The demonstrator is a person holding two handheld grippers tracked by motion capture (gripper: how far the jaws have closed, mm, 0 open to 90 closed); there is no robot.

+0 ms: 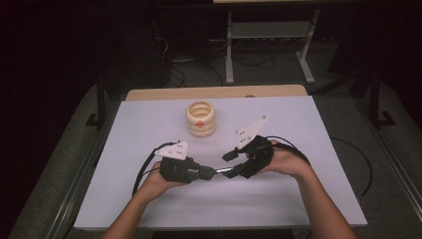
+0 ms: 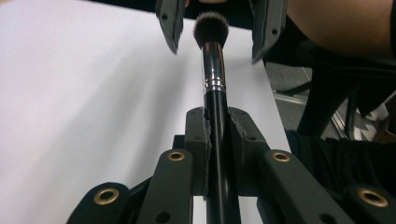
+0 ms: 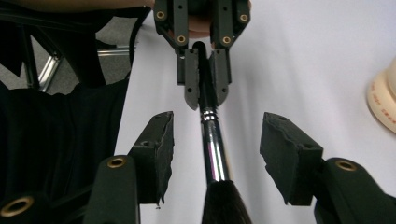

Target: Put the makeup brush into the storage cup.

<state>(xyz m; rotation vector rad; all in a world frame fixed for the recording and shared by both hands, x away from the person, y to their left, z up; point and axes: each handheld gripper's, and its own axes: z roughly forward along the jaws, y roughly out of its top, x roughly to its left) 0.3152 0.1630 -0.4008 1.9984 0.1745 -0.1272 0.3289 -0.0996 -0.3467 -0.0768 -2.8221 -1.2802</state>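
My left gripper (image 1: 206, 173) is clamped on the black handle of a makeup brush (image 2: 214, 74), which points right, toward my right gripper (image 1: 234, 162). The right one is released: its jaws stand apart on either side of the brush's ferrule and bristles (image 3: 224, 205), with no pad touching. Both hover near the middle of the white table (image 1: 308, 149). A stack of cream rings (image 1: 201, 118) stands farther back. Beyond the table, the room is dark, with cables on the floor.

Both grippers (image 1: 230, 170) are matte black with brass-ringed screw holes, white three-cornered top plates and black cables.
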